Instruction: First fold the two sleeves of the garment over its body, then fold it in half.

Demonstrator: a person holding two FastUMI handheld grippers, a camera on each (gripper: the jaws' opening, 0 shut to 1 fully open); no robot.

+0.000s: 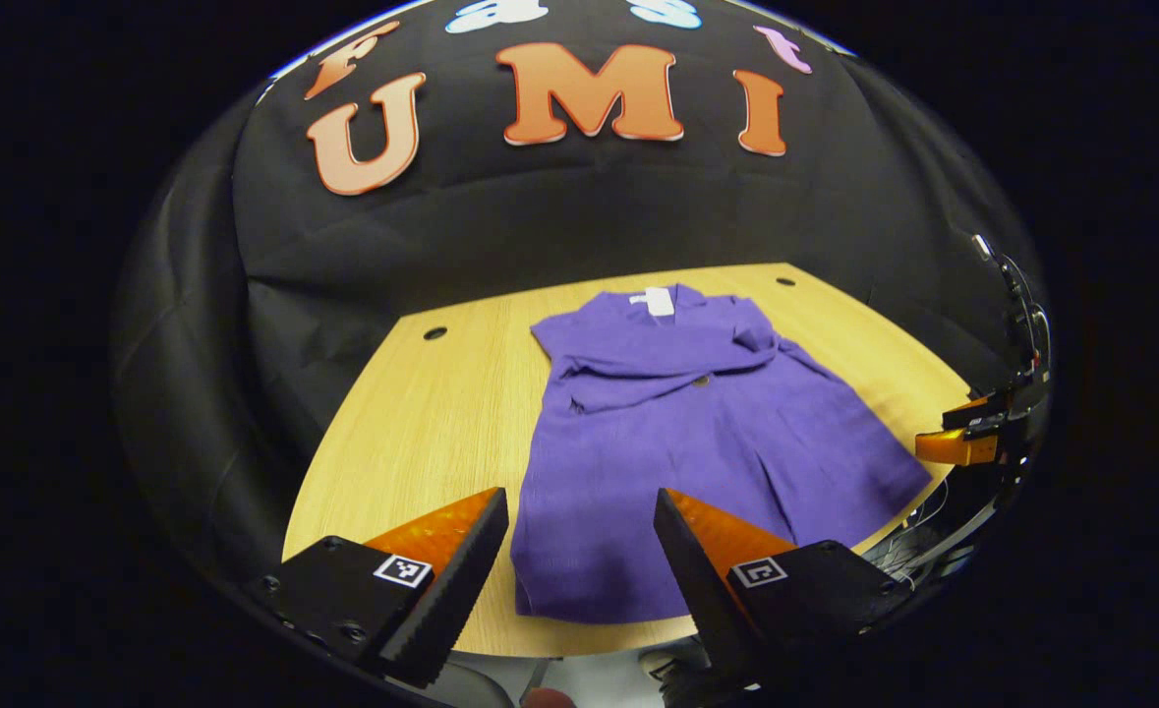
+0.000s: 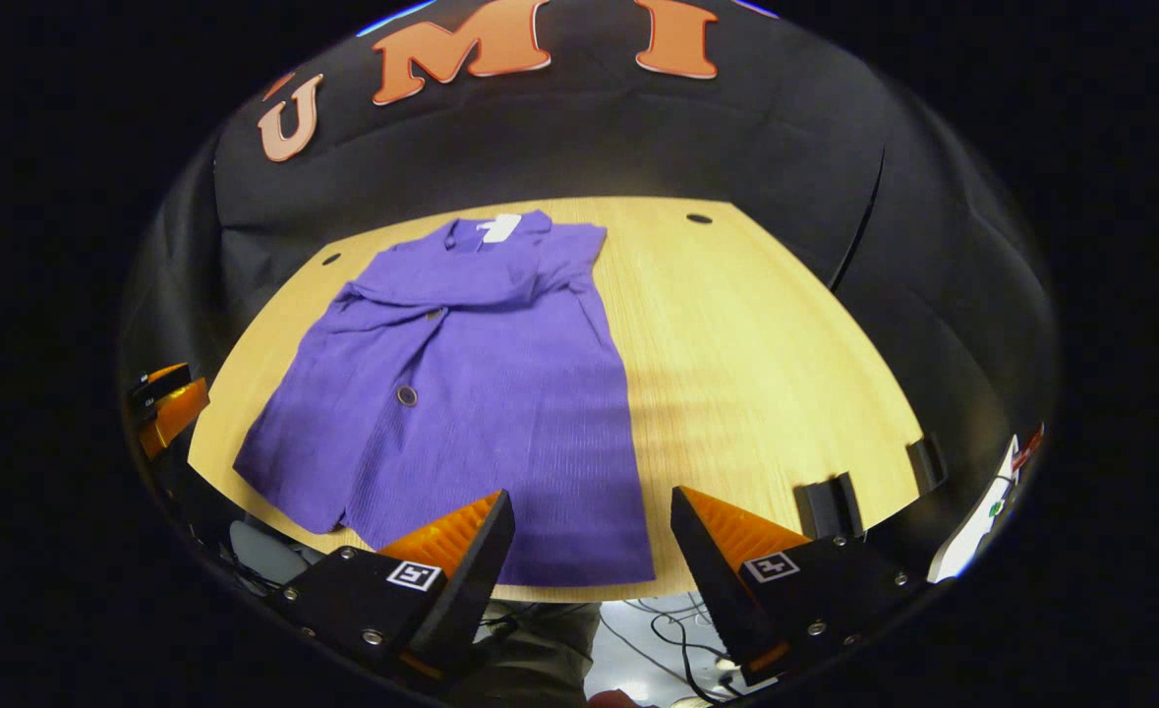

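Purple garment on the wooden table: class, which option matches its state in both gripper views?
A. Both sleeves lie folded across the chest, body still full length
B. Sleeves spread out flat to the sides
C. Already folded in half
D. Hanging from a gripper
A: on the purple garment both sleeves cross below the collar, while the body lies full length on the table, both grippers open and clear.

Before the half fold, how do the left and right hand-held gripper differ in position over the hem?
The left hand-held gripper frames one near hem corner of the garment, cloth edge beside its left finger. The right hand-held gripper frames the opposite corner, cloth edge beside its right finger, with a strip of bare table showing there. Shared: both open, holding nothing, at the table's near edge.
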